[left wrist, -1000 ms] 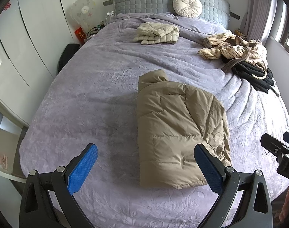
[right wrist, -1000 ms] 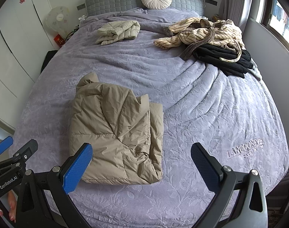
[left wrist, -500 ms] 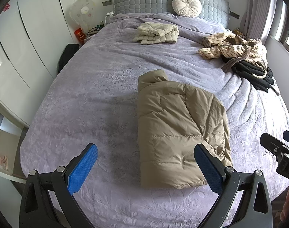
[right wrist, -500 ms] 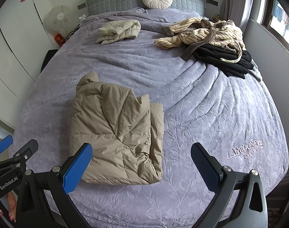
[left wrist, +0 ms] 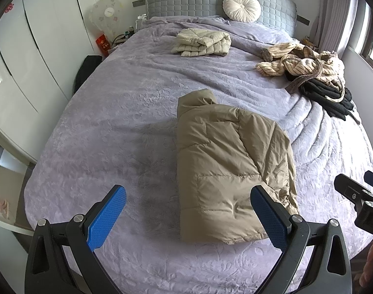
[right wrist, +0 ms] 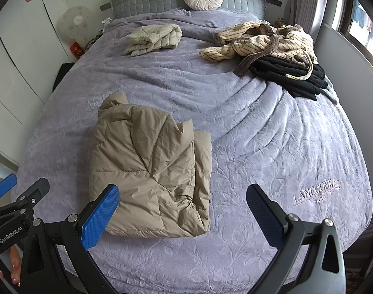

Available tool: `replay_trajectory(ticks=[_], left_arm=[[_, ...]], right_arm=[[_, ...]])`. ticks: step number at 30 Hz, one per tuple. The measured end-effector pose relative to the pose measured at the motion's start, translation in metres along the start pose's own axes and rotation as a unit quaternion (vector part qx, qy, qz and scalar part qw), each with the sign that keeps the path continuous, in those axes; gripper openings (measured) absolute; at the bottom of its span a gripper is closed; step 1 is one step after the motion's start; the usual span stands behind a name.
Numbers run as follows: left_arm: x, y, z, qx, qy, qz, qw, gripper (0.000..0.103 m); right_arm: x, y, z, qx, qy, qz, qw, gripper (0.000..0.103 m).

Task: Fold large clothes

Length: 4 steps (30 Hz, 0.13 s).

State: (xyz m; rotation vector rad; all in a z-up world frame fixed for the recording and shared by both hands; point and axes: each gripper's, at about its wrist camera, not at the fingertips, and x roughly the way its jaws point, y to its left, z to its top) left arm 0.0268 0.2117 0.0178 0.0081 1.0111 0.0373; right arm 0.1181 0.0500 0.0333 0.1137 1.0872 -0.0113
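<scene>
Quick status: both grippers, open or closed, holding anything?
Left gripper: open, holding nothing, above the tan puffer jacket.
Right gripper: open, holding nothing.

The purple bedspread point(right wrist: 272, 132) carries embroidered lettering "LANCOONE" point(right wrist: 315, 192) near its right corner, with a smaller line beneath too small to read. The left tool point(right wrist: 17, 205) bears "GenRobot.AI" point(right wrist: 10, 234) in white on its black body.
</scene>
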Motion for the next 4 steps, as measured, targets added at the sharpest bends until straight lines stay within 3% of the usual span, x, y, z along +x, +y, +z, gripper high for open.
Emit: replay_trajectory(ticks=[4], left_arm=[[0.0004, -0.0026, 0.0042, 0.010, -0.005, -0.003, 0.9999, 0.102]], right_arm=[[-0.0015, -0.0004, -0.0002, 0.000, 0.001, 0.000, 1.000, 0.103]])
